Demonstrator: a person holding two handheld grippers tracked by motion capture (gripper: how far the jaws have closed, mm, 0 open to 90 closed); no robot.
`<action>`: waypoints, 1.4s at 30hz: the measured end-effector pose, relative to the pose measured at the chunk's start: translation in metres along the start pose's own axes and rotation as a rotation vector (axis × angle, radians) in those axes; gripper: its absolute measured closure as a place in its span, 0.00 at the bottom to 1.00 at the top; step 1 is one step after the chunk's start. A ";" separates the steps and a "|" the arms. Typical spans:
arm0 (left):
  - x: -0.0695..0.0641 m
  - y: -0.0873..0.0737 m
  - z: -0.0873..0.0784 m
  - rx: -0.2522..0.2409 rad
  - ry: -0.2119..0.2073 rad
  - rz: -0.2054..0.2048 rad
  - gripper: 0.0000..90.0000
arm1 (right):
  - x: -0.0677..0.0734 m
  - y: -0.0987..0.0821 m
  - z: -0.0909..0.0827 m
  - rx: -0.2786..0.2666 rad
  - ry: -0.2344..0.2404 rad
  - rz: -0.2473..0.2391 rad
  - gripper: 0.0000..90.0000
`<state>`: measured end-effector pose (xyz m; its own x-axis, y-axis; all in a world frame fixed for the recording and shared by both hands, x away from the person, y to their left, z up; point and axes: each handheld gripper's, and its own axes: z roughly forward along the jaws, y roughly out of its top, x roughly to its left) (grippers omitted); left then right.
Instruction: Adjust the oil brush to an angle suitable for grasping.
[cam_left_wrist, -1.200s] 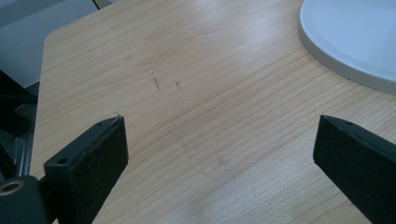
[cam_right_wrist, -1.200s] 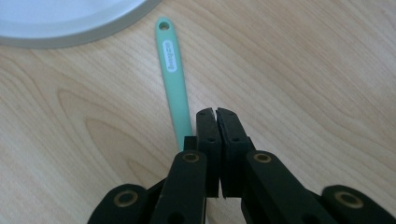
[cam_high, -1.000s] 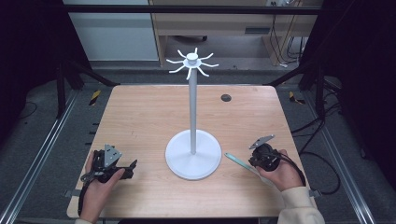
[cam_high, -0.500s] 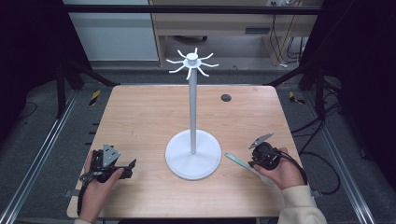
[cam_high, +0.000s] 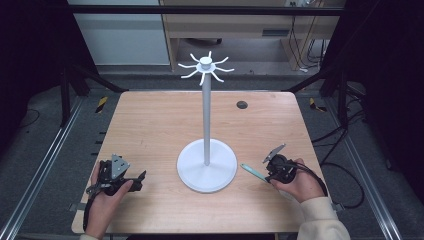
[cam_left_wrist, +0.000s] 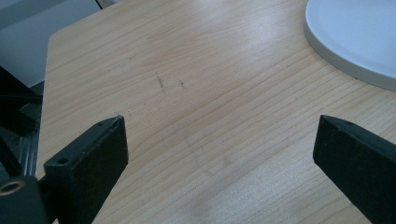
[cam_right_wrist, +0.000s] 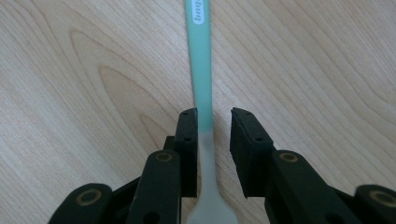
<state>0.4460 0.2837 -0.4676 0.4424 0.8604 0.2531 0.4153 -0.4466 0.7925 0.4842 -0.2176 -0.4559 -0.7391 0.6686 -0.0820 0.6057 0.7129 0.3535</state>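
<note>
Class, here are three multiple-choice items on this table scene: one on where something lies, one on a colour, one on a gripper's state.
1. Where does the green handle lie?
A. on the stand's hooks
B. flat on the table, right of the stand's base
C. at the table's far edge

2. What colour is the stand?
A. white
B. black
C. red

3. How do the left gripper's jaws stand?
A. shut on the stand's pole
B. shut on the handle
C. wide apart over bare wood

Key:
1 B: in the high view the green handle lies on the table.
2 A: the stand is white from hooks to base.
3 C: nothing sits between the jaws of the left gripper.
</note>
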 end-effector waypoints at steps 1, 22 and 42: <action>0.000 0.000 0.000 0.002 -0.001 0.000 0.03 | 0.000 0.000 0.001 0.003 0.001 -0.002 0.82; -0.002 0.000 0.001 0.003 -0.005 0.006 0.03 | 0.000 0.004 0.015 0.069 0.026 -0.005 0.86; -0.002 0.001 0.001 0.003 -0.003 0.014 0.03 | -0.005 0.005 0.002 0.003 0.034 0.053 0.92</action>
<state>0.4457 0.2813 -0.4681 0.4504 0.8535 0.2621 0.4119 -0.4591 0.7871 0.4916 -0.2173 -0.4558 -0.7157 0.6976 -0.0318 0.6449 0.6777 0.3532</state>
